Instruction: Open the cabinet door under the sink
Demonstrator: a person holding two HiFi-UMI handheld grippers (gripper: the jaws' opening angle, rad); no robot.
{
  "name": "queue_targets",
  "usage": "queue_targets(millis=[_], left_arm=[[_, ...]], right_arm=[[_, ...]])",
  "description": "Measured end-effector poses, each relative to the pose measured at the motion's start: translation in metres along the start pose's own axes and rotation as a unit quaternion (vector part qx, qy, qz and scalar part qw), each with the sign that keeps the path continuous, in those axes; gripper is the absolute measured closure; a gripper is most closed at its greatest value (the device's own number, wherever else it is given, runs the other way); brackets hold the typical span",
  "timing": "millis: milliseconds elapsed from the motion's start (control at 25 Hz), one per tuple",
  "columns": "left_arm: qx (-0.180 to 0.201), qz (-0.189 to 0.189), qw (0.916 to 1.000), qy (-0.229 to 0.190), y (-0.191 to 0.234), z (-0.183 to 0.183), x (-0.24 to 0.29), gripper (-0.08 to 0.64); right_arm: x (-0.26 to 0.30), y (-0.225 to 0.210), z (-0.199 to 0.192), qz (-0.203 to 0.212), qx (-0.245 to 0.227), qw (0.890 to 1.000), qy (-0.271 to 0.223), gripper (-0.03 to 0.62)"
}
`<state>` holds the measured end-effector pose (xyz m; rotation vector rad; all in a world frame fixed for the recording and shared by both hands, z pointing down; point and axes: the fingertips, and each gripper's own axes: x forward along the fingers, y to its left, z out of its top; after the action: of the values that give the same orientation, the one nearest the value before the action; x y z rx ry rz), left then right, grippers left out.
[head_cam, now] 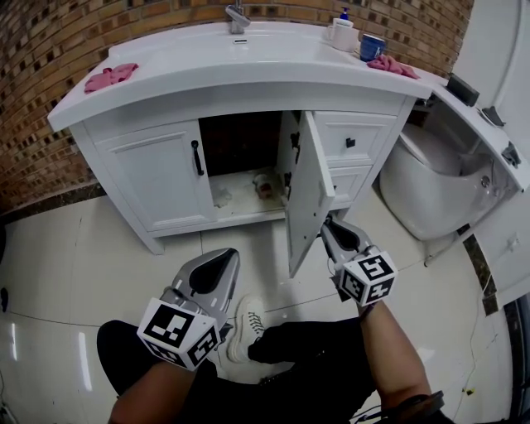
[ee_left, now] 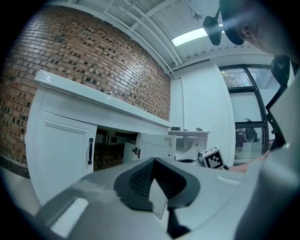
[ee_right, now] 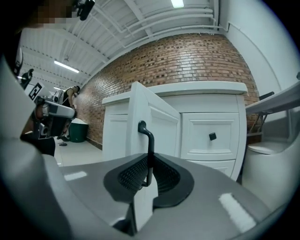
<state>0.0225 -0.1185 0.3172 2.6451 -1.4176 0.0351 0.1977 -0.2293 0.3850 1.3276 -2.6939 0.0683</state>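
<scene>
The white vanity cabinet (head_cam: 157, 178) under the sink has its right door (head_cam: 308, 195) swung out towards me, showing the dark inside. My right gripper (head_cam: 328, 228) is at that door's outer face. In the right gripper view (ee_right: 149, 169) its pads are shut on the door's black bar handle (ee_right: 149, 140). The left door (ee_left: 61, 154) stays closed, with its black handle (head_cam: 197, 157) untouched. My left gripper (head_cam: 217, 267) hangs low over the floor in front of the cabinet, jaws together (ee_left: 151, 165) and holding nothing.
Two drawers (head_cam: 352, 141) sit right of the open door, and a toilet (head_cam: 431, 178) stands beyond them. On the countertop (head_cam: 248, 62) are pink cloths (head_cam: 112, 77), a blue cup (head_cam: 372, 46) and a faucet (head_cam: 238, 16). Small items (head_cam: 265, 184) lie inside the cabinet. The person's shoe (head_cam: 248, 323) is between the grippers.
</scene>
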Motion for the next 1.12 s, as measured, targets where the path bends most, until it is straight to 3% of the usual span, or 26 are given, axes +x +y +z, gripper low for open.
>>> queue_targets(millis=[280, 840, 1120], left_arm=[[-0.001, -0.007, 1.0000, -0.004, -0.004, 0.001, 0.000, 0.557], [-0.005, 0.000, 1.0000, -0.002, 0.003, 0.000, -0.009, 0.557], [-0.009, 0.004, 0.9999, -0.008, 0.004, 0.003, -0.019, 0.557]], right_arm=[[-0.016, -0.041, -0.004, -0.074, 0.008, 0.997, 0.007, 0.565], [-0.023, -0.058, -0.006, -0.097, 0.024, 0.995, 0.000, 0.554], [-0.037, -0.058, -0.006, -0.122, -0.006, 0.992, -0.006, 0.540]])
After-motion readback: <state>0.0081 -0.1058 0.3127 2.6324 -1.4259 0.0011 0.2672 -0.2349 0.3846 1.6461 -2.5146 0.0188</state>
